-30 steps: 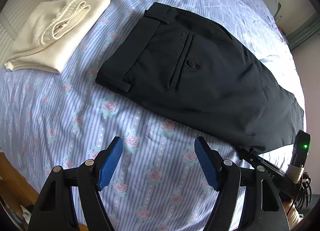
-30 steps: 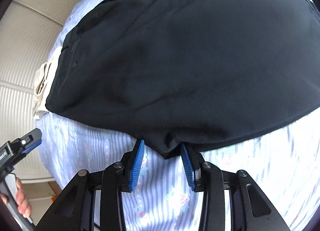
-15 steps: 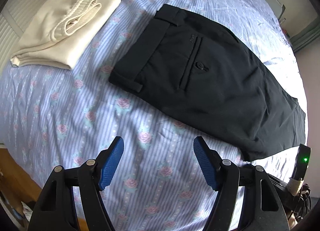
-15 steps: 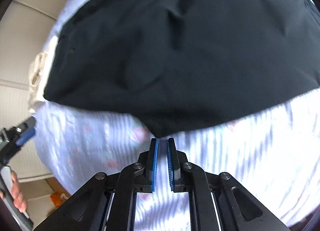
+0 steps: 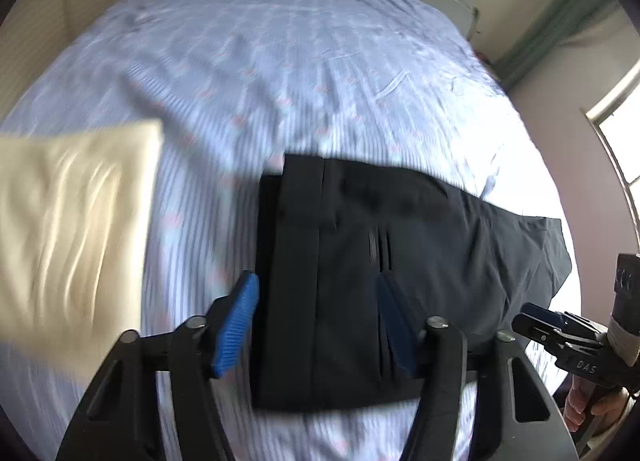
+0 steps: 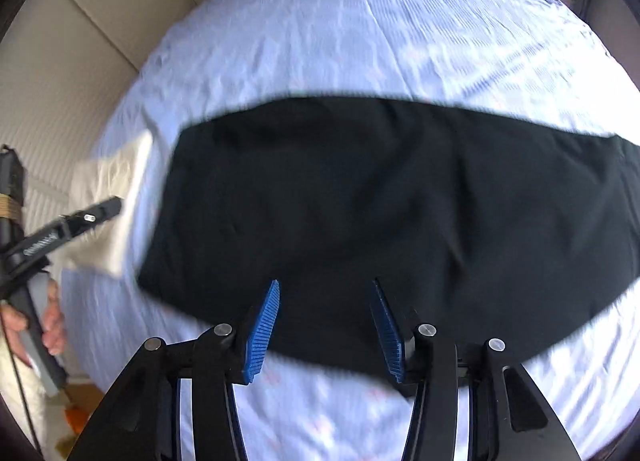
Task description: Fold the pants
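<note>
The black pants (image 5: 392, 245) lie folded on the bed, waistband to the left with a back pocket showing. They also fill the middle of the right wrist view (image 6: 380, 201). My left gripper (image 5: 316, 325) is open and empty, hovering over the waistband end. My right gripper (image 6: 324, 329) is open and empty, above the pants' near edge. The right gripper also shows at the lower right of the left wrist view (image 5: 560, 329). The left gripper shows at the left edge of the right wrist view (image 6: 72, 225). Both views are blurred by motion.
A folded cream garment (image 5: 68, 229) lies on the bed left of the pants, also in the right wrist view (image 6: 112, 221). The floral striped bedsheet (image 5: 300, 61) covers the bed. A padded headboard (image 6: 80, 61) and a window (image 5: 616, 149) border it.
My right gripper has opened from shut and let go of the pants' edge. Both grippers have moved forward over the pants, and the left one has swung toward the waistband.
</note>
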